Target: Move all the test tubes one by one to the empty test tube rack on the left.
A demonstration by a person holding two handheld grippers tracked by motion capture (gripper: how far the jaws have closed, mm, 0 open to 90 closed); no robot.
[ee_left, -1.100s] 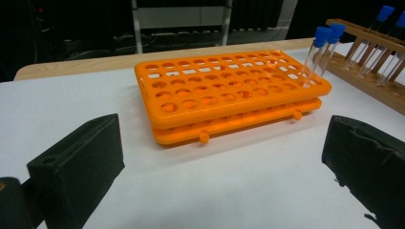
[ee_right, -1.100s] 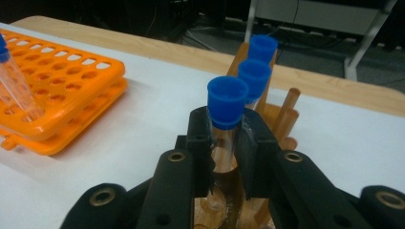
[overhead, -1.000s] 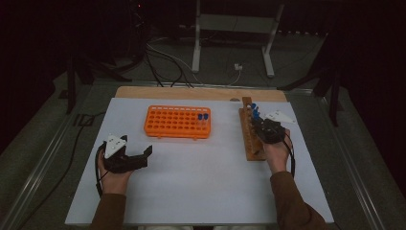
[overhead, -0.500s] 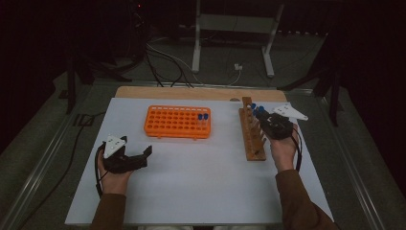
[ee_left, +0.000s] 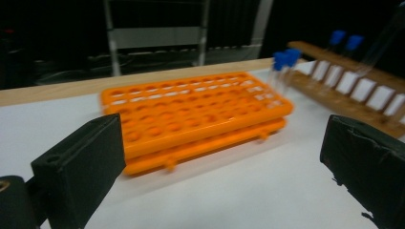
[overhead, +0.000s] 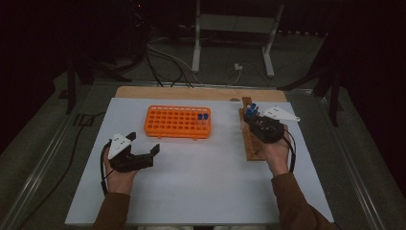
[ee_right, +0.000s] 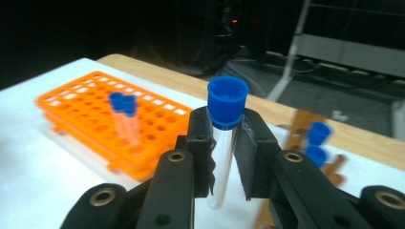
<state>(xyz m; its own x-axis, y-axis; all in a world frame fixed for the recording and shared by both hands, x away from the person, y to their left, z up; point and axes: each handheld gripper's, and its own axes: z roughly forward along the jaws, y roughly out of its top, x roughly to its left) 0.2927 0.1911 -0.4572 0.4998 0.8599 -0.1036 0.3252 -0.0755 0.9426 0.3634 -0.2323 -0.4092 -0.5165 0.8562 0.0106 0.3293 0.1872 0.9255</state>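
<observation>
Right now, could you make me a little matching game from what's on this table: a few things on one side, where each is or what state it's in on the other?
Things:
1. right gripper
2. left gripper
3. orange rack
4. wooden rack

States:
A. holds two blue-capped tubes at one end
B. shut on a blue-capped tube
C. lies under the right hand
D. open, nothing between its jaws

Pairs: 1-B, 2-D, 3-A, 4-C

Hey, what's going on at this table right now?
A person is moving blue-capped test tubes between racks. The right gripper is shut on a clear tube with a blue cap, held above the wooden rack, where two more tubes stand. The left gripper rests open on the white table. Two tubes already stand in the orange rack.
</observation>
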